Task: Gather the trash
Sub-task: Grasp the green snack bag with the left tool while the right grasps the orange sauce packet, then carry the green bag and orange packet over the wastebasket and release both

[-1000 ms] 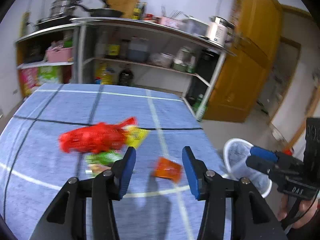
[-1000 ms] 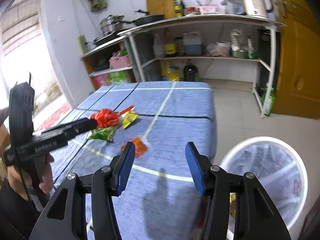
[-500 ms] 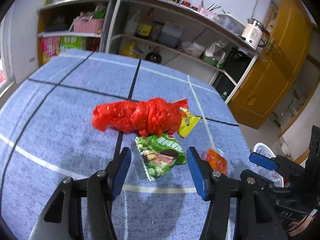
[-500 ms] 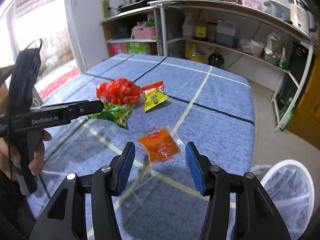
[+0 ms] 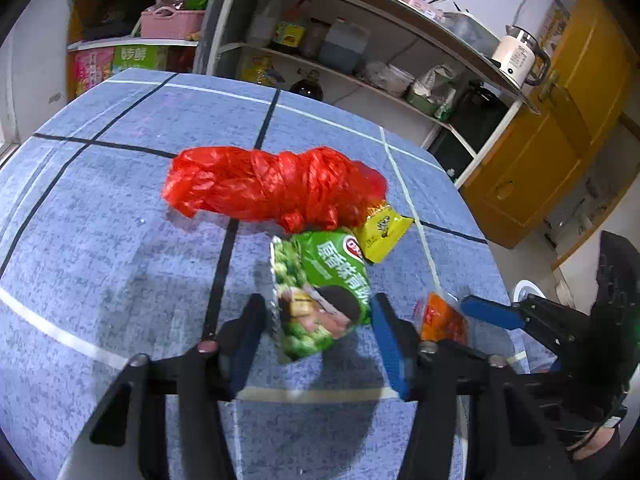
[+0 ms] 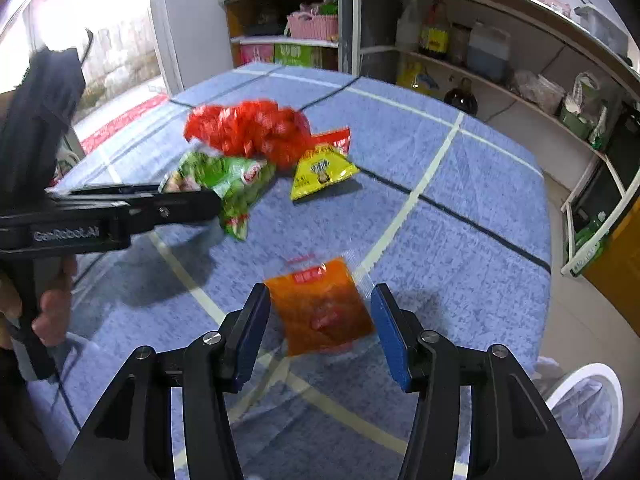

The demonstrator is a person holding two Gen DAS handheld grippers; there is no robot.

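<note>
Trash lies on a blue tablecloth (image 5: 100, 240). A green snack packet (image 5: 320, 292) sits between the open jaws of my left gripper (image 5: 316, 320); it also shows in the right wrist view (image 6: 228, 180). Behind it lie a crumpled red plastic bag (image 5: 272, 184) and a yellow packet (image 5: 380, 228). An orange sachet (image 6: 320, 308) lies between the open jaws of my right gripper (image 6: 320, 320); in the left wrist view the sachet (image 5: 442, 318) sits beside that gripper's blue fingers (image 5: 492, 314). Neither gripper holds anything.
A white bin with a clear liner (image 6: 584, 404) stands on the floor right of the table. Metal shelves (image 5: 360, 40) with bottles, a kettle and a pink basket stand behind. A yellow door (image 5: 560, 128) is at the right.
Both grippers moved forward and down: the left now straddles the green packet, the right straddles the orange sachet. Jaws stayed open.
</note>
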